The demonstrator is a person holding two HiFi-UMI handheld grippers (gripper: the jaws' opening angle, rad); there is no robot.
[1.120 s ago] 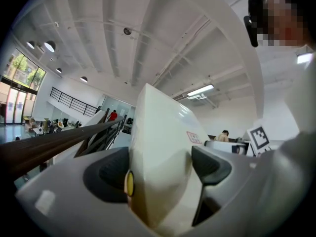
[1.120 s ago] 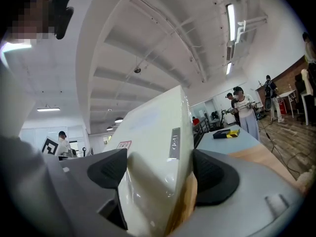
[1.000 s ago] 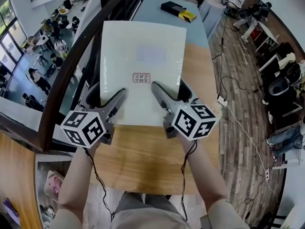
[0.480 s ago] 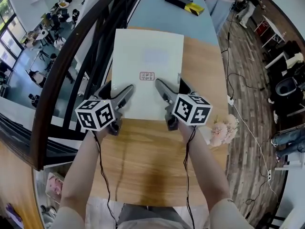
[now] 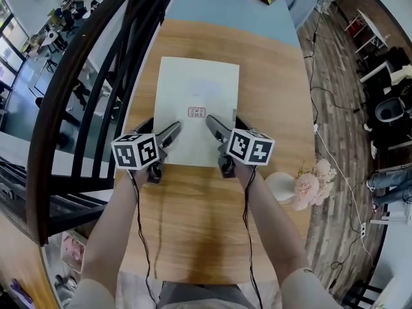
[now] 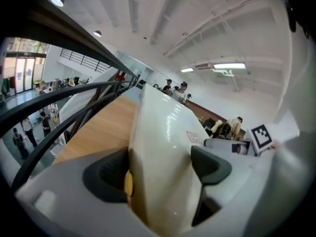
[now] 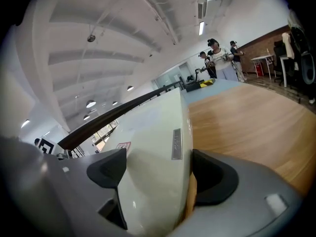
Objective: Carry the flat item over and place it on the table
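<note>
Head view: white flat board (image 5: 198,98) clamped at two points

Left gripper (image 5: 161,131) jaws pinched the board's near edge, with the edge wedged deep between them. Board ran forward from the jaws over the wooden table (image 5: 277,82); contact with it unclear. Right gripper (image 5: 225,125) jaws pinched the same edge further right. Pink flowers (image 5: 308,184) sat right of that gripper.

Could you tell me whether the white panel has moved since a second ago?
Yes. The white panel has come toward the person: its far edge, earlier over the blue tabletop, now lies over the wooden tabletop.
</note>
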